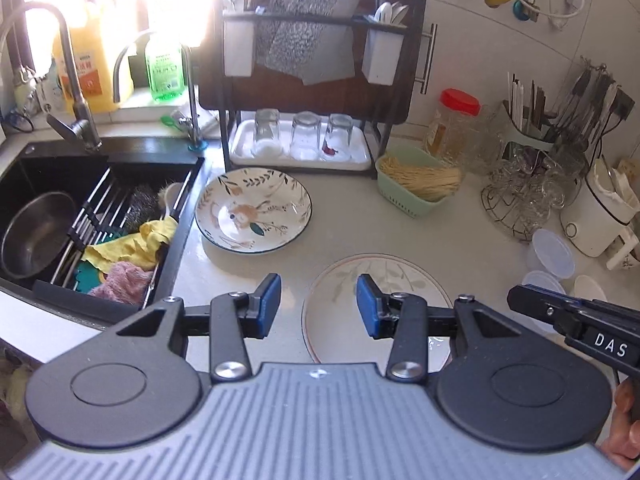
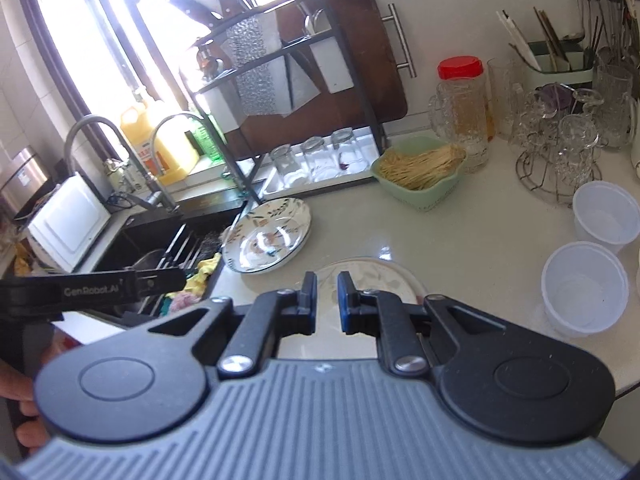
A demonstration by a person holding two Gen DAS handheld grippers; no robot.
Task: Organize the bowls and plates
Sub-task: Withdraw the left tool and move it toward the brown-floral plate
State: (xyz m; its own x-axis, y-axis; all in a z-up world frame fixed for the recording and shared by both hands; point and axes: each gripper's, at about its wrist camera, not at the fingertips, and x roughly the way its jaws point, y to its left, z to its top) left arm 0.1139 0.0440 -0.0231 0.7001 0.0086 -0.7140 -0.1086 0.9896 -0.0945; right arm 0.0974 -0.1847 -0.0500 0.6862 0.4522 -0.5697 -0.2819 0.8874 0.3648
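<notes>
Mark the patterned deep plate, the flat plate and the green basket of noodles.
patterned deep plate (image 1: 253,211): left wrist view, on its painted centre.
flat plate (image 1: 404,280): left wrist view, on its bare far half.
green basket (image 2: 430,196): right wrist view, on its front wall.

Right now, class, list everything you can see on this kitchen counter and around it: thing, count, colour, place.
floral plate: one, white with leaf pattern, beside the sink
pale plate: one, cream with grey leaves, nearest the claws
sink: one, black, at left
steel bowl: one, silver, in the sink
cloths: several, yellow, pink, teal, on the sink rack
dish rack: one, black, at the back
glasses: three, clear, upside down on the rack's white tray
green basket: one, pale green, holds tan sticks
jar: one, clear with red lid, by the wall
plastic tubs: two, translucent, at right
left claw: open, empty
right claw: nearly shut, empty
</notes>
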